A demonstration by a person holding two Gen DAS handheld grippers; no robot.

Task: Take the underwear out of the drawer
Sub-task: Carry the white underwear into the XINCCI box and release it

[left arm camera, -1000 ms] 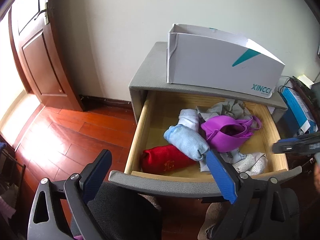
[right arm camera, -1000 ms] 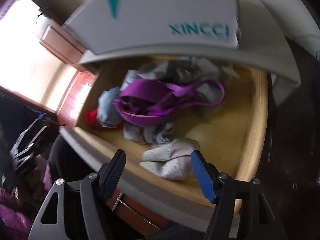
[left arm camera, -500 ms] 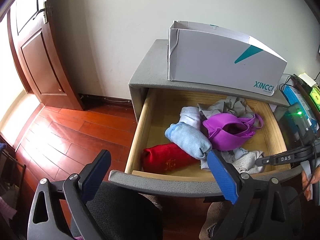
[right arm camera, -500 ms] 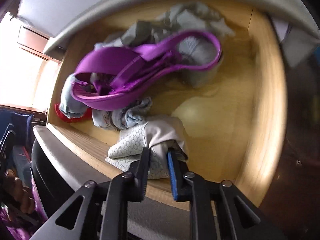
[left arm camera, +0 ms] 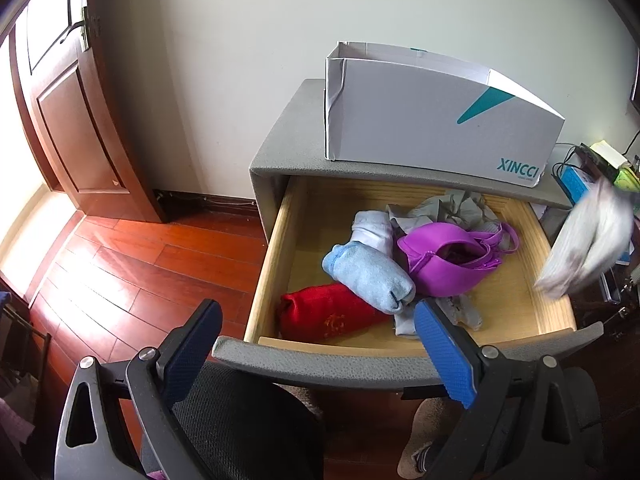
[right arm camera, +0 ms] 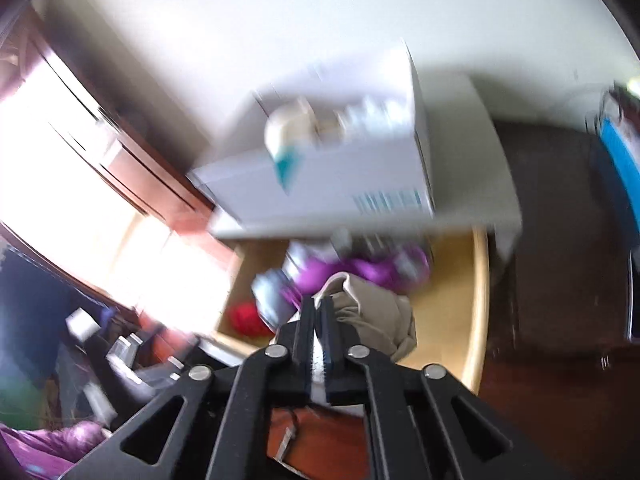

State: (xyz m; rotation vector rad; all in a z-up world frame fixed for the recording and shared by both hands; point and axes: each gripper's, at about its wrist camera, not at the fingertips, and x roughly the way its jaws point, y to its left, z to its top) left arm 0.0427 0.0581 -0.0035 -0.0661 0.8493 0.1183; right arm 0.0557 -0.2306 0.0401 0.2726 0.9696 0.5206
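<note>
The open wooden drawer (left arm camera: 516, 312) of a grey nightstand holds a purple bra (left arm camera: 444, 264), a light blue roll (left arm camera: 368, 276), a red roll (left arm camera: 328, 316) and grey garments (left arm camera: 452, 210). My right gripper (right arm camera: 318, 310) is shut on a pale grey underwear piece (right arm camera: 372, 312), lifted above the drawer (right arm camera: 480, 280). The same piece shows blurred in the air at the right of the left wrist view (left arm camera: 584, 244). My left gripper (left arm camera: 320, 344) is open and empty, in front of the drawer's front panel.
A white XINCCI box (left arm camera: 432, 120) stands on the nightstand top (left arm camera: 288, 140); it shows blurred in the right wrist view (right arm camera: 332, 176). A black mesh chair back (left arm camera: 240, 420) is below the left gripper. A wooden door (left arm camera: 68, 120) and red wood floor (left arm camera: 132, 264) are left.
My right gripper, shut on the pale grey underwear, has lifted it up and out of the drawer to the right. The left gripper has not moved.
</note>
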